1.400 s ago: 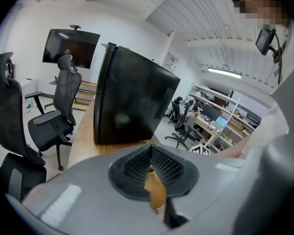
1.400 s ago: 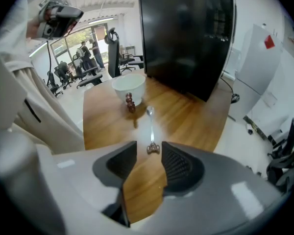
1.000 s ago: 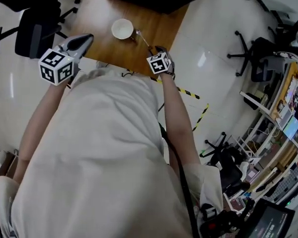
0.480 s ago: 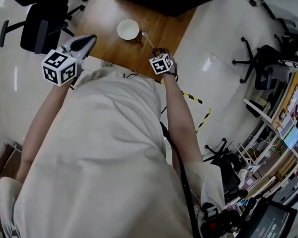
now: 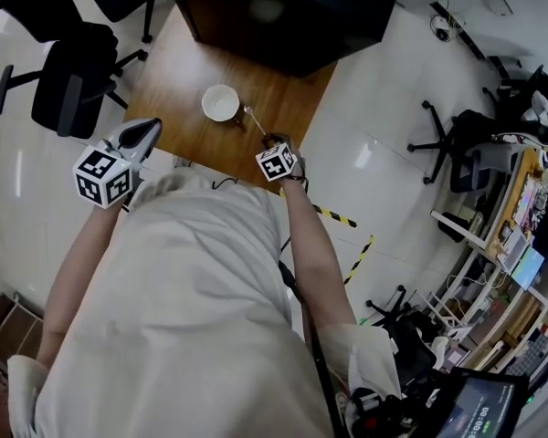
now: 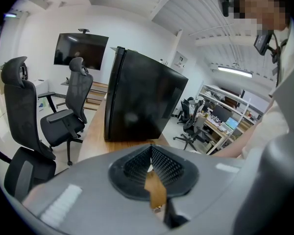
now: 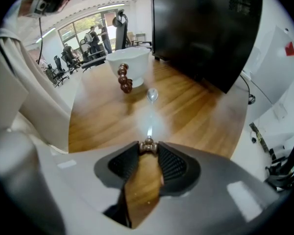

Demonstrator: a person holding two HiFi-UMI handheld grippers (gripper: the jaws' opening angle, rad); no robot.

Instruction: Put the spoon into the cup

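A white cup (image 5: 221, 102) with a beaded brown handle stands on the wooden table (image 5: 178, 71). A metal spoon (image 5: 254, 121) lies just right of it, bowl toward the cup (image 7: 130, 62). My right gripper (image 5: 272, 141) points steeply down at the handle's near end. In the right gripper view its jaws have just been closing, and the right gripper (image 7: 147, 146) now pinches the bead-tipped end of the spoon (image 7: 149, 116), which still rests on the wood. My left gripper (image 5: 149, 128) hovers off the table's near left edge, and in its own view the left gripper (image 6: 151, 147) is shut and holds nothing.
A large black box (image 5: 283, 12) fills the table's far side, close behind the cup. Office chairs (image 5: 64, 71) stand on the white floor to the left. Yellow-black tape (image 5: 333, 215) marks the floor to the right of the table.
The head view has shifted, so the table sits lower in the picture. The right gripper stays at the spoon's handle end, and the left one still hangs by the table's near left edge.
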